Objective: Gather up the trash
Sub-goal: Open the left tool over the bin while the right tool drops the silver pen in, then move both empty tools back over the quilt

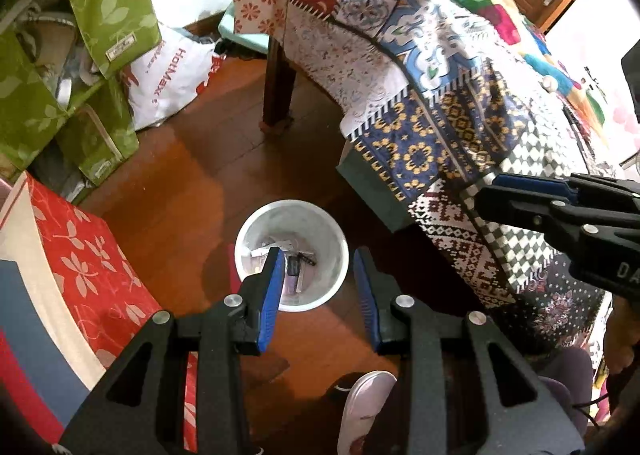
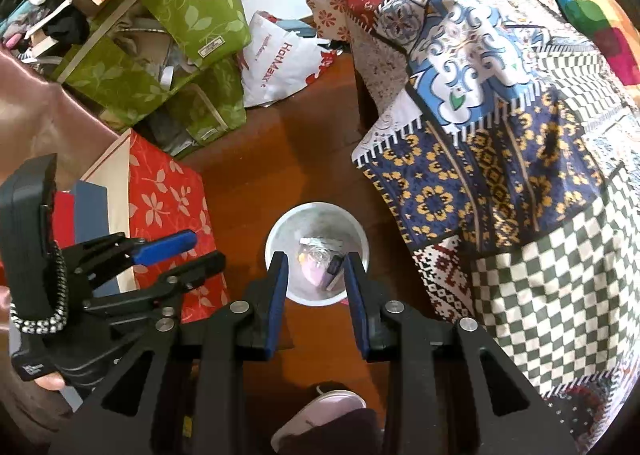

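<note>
A white waste bin (image 1: 320,225) (image 2: 320,217) stands on the wooden floor, straight below both grippers. Inside it lie several scraps: white paper (image 1: 276,246), a dark piece (image 1: 298,261) and a pinkish wrapper (image 2: 314,274). My left gripper (image 1: 316,259) hangs over the bin's mouth, blue pads apart, nothing between them. My right gripper (image 2: 316,257) also stands open and empty over the bin. Each shows in the other's view: the right gripper (image 1: 490,188) at the right edge, the left gripper (image 2: 206,249) at the left, held by a hand.
A table under a patchwork cloth (image 1: 440,115) overhangs close on the bin's right. A red floral box (image 1: 80,255) stands to its left, green fabric boxes (image 1: 108,7) and a white shopping bag (image 1: 168,79) behind. A slippered foot (image 1: 364,407) is at the near edge.
</note>
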A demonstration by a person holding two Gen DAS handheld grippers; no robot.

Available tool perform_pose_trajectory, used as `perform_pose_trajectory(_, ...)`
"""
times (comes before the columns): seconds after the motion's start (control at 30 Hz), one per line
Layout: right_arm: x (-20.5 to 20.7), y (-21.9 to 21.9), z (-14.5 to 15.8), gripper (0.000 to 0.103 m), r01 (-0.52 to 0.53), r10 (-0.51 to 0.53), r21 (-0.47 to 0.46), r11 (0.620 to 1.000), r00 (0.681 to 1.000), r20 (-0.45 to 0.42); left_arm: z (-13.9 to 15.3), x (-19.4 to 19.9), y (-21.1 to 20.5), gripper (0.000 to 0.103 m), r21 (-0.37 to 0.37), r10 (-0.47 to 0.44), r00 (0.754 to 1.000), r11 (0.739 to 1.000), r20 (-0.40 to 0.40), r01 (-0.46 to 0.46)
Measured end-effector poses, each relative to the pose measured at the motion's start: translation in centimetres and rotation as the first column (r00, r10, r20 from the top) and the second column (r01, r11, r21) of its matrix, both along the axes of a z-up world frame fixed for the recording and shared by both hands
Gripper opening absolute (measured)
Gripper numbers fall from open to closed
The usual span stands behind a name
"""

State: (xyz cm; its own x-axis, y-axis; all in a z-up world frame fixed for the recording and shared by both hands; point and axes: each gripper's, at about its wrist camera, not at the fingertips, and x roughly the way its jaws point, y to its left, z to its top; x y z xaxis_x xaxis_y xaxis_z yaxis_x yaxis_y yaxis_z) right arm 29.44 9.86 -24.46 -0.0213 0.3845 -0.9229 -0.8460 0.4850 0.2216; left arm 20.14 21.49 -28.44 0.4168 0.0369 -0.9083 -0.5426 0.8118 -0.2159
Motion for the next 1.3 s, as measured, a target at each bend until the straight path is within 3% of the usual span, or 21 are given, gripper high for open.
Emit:
perform_pose_trajectory(0.4,0.1,-5.2,6.9,0.026,0.057,-0.069,0.13,0.99,0.994,0.089,8.7,0.0,-3.9,0.035,0.11,-0.03,0.99,0.994,0.139,0.015)
perform_pose_trajectory(0.8,2.1,-14.4,14.5,0.026,0.138,-0.211,0.283,0.949,0.946,0.245,15.3,4.3,-10.4,0.035,0.224,-0.137,0.964,0.971,0.23,0.084)
perform_pose_trajectory(1.07,5.5,-20.9,16.2,0.026,0.219,-0.322,0.32,0.922,0.893,0.315,17.6,9.9,-15.7,0.035,0.274,-0.234,0.939,0.948,0.251,0.163)
perform_pose_trajectory(1.3,9.9,-27.0,15.8,0.027,0.32,-0.418,0.316,0.893,0.849,0.321,17.5,16.2,-19.8,0.035,0.269,-0.302,0.919,0.935,0.255,0.232)
